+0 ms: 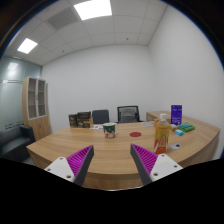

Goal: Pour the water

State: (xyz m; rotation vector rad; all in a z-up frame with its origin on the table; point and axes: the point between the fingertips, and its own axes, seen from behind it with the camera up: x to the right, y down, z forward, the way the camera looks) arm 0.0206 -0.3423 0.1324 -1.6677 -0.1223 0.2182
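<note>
Wooden bench (70,150), long and rounded at its ends, fills the middle of a white-walled meeting room and carries every item noted below. The claw (112,163) is held above the near edge of the bench, its two fingers spread wide apart with nothing between them and nothing gripped. Purple pads (79,160) show on the inner faces of both fingers.

An orange bottle (162,133) with a pale cap stands upright on the bench, just beyond the right finger and not touching it. Whether it holds liquid cannot be told. A small red cup (109,130) stands farther off, near the middle of the bench, roughly ahead of the gap between the fingers and well apart from the bottle. A purple box (177,114) stands upright toward the far right end of the bench, with a low green and blue item (186,128) lying just beside it; what that item is cannot be told. A small white object (177,146) lies on the bench near the right finger.

Black chairs (127,113) stand along the far side of the bench. A wooden cabinet (37,106) with glazed doors stands against the left wall. Ceiling light panels (92,9) are lit.
</note>
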